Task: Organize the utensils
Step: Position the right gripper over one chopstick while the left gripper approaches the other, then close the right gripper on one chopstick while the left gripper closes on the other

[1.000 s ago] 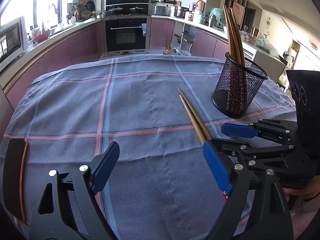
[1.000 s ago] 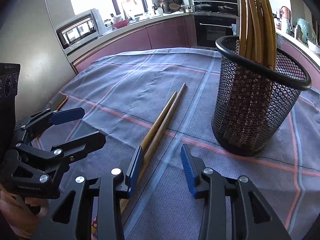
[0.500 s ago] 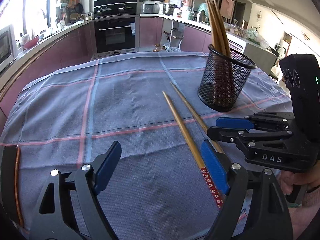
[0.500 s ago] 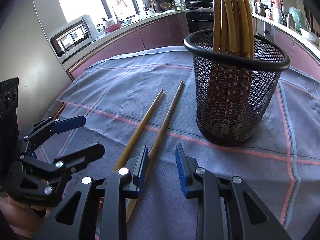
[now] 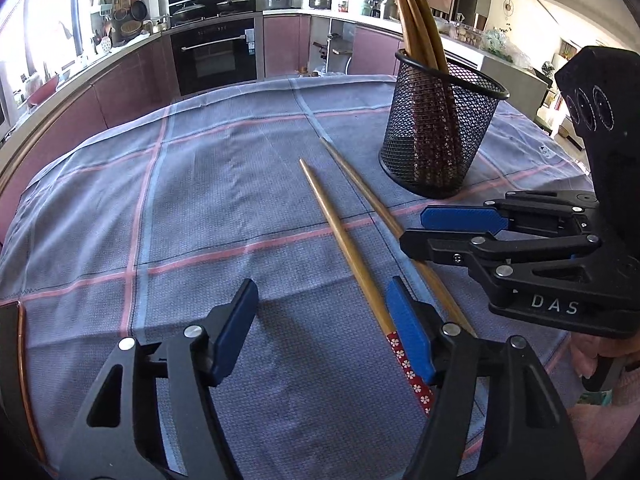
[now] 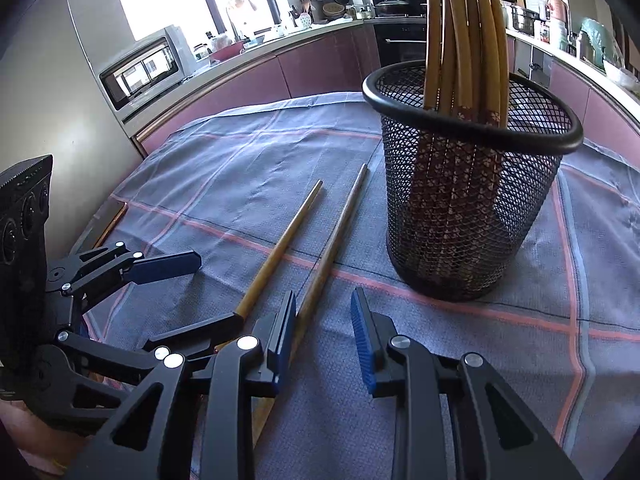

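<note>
Left gripper (image 5: 320,328): jaws wide, holding nothing; low over the near cloth, its right blue pad just beside the left chopstick's patterned end.
Right gripper (image 6: 323,330): jaws part open, holding nothing; the right chopstick runs just beside its left pad.
Writing: "DAS" in pale letters on the right gripper's black body, read in the left wrist view.
Counter: covered by a grey-blue tablecloth (image 5: 200,208) with pink and pale-blue check lines.
Room: kitchen with mauve cabinets; black oven (image 5: 214,54) at the far wall.
Mesh holder (image 6: 468,208): black, upright, far right, holding several chopsticks.
Loose chopsticks: left chopstick (image 5: 340,236) and right chopstick (image 6: 328,256) lie side by side, apart, left of the holder.
Right view only: microwave (image 6: 140,68) far left.
</note>
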A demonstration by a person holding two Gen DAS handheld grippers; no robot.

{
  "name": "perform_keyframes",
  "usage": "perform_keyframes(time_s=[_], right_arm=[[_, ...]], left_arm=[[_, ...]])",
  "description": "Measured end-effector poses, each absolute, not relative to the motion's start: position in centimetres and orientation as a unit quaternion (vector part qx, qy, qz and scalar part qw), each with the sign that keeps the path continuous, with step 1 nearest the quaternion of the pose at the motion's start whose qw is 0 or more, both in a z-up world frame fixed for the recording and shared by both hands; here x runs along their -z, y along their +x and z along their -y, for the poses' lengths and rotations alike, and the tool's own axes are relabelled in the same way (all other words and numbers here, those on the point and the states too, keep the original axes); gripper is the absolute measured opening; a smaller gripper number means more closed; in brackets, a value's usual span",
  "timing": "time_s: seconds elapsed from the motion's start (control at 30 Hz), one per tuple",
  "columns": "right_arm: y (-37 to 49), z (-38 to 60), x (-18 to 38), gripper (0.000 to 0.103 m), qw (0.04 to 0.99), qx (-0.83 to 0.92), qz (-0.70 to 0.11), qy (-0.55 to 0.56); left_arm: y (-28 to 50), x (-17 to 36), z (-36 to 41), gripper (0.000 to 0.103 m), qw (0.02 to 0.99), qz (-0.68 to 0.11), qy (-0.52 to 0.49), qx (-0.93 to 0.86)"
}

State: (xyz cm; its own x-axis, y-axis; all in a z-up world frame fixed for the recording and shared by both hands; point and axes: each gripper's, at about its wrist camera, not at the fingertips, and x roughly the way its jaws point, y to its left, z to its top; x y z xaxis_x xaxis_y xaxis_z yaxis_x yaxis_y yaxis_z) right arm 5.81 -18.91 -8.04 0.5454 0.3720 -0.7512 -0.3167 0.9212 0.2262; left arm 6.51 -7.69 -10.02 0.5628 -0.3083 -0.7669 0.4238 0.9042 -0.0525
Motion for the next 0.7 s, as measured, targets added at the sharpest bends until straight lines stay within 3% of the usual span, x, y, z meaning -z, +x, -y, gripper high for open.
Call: perform_keyframes(time_s=[0.23, 0.7], right_arm=[[5.9, 18.9, 8.1, 0.027, 0.879, -0.196, -0.435, 0.032], [7.2, 18.4, 8.2, 0.026, 0.881, -0.191, -0.433, 0.021]], left_arm=[[6.6, 10.2, 7.8, 0.064, 0.881, -0.420, 0.073, 0.206], [7.9, 10.1, 8.1, 0.040, 0.877, -0.428, 0.063, 0.210]])
